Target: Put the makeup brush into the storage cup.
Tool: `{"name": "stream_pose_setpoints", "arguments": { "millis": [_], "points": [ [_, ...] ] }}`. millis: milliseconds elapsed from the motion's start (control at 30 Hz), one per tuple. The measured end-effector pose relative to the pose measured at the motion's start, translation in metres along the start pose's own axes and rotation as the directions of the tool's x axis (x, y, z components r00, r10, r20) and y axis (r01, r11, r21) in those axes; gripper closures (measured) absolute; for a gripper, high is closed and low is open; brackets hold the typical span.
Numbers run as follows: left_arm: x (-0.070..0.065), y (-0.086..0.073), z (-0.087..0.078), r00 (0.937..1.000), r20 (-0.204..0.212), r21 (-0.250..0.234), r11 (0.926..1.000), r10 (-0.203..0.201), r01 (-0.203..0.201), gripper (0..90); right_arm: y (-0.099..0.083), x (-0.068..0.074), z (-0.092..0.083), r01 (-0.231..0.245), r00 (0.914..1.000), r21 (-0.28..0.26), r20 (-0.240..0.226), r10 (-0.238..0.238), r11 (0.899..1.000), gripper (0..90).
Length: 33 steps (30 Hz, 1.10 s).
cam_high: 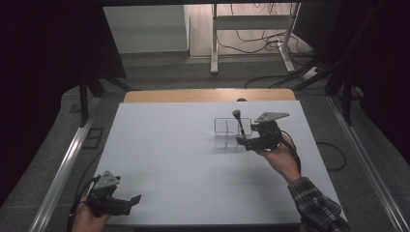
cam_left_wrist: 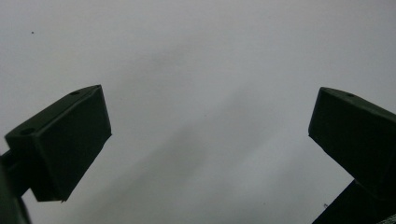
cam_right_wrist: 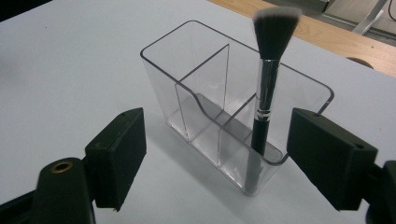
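Note:
A clear plastic organiser point(cam_right_wrist: 196, 70) point(cam_high: 227, 126) with several compartments stands on the white table right of the middle. A makeup brush point(cam_right_wrist: 267, 74) point(cam_high: 239, 123) with a black handle, silver ferrule and dark bristles stands upright in its front right compartment as the right gripper view has it. My right gripper point(cam_right_wrist: 215, 154) point(cam_high: 241, 141) is open just in front of the organiser, its jaws apart and touching nothing. My left gripper point(cam_left_wrist: 210, 140) point(cam_high: 131, 202) is open near the table's front left edge, over bare white surface.
The white table top point(cam_high: 169, 150) has a wooden strip point(cam_high: 208, 95) along its far edge. Beyond it stand a metal desk frame point(cam_high: 251, 29) and loose cables point(cam_high: 256, 41) on the floor. Dark curtains flank both sides.

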<state>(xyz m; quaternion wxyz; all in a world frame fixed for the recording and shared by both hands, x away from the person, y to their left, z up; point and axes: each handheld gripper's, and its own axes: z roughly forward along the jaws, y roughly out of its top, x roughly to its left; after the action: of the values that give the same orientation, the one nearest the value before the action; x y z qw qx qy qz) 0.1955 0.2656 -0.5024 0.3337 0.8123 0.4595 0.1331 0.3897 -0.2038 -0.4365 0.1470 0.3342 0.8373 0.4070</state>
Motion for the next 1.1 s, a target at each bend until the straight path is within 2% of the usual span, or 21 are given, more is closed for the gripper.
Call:
{"name": "stream_pose_setpoints", "arguments": {
  "millis": [367, 667, 1100],
  "points": [
    [0.000, 0.000, 0.000, 0.9996, 0.029, -0.009, 0.9999, -0.005, 0.005, 0.0, -0.006, 0.011, 0.001, 0.017, 0.9998, 0.008, -0.014, -0.017, 1.000, 11.8],
    [-0.001, 0.000, 0.000, 0.9995, 0.032, -0.013, 0.9999, 0.003, -0.002, 0.3, -0.011, 0.016, -0.001, 0.025, 0.9992, 0.006, -0.029, -0.025, 1.000, 6.5],
    [-0.002, 0.000, 0.000, 0.9996, 0.019, -0.016, 0.9996, 0.022, -0.022, 0.2, -0.020, 0.022, -0.005, 0.045, 0.9973, 0.019, -0.060, -0.044, 0.999, 4.9]
  ]
}}
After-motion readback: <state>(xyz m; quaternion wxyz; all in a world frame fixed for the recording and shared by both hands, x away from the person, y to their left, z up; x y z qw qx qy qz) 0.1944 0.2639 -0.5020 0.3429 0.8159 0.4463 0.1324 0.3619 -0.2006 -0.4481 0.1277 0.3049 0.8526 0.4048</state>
